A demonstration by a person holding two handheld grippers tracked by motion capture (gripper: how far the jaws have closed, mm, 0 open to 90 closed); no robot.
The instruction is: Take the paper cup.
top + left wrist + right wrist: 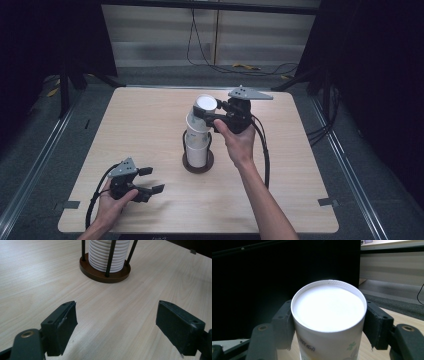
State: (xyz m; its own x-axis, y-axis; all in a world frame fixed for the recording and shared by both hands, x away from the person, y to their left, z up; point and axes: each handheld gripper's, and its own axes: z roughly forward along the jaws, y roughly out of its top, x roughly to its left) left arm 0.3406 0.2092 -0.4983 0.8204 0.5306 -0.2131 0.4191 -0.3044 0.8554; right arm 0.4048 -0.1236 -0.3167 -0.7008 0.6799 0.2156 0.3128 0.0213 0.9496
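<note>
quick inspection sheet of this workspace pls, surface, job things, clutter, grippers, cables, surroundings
surface: light wood table, bare grain.
job's things: upside-down paper cup on top of the cup stack in a round brown holder with dark rods.
clutter: nothing seen.
grippers: right gripper shut on the paper cup, jaws on both sides; left gripper open, low over the table, apart from the holder.
cables: black cable trails from the right gripper; more on the floor behind.
surroundings: dark drapes, grey floor, pale back wall.
</note>
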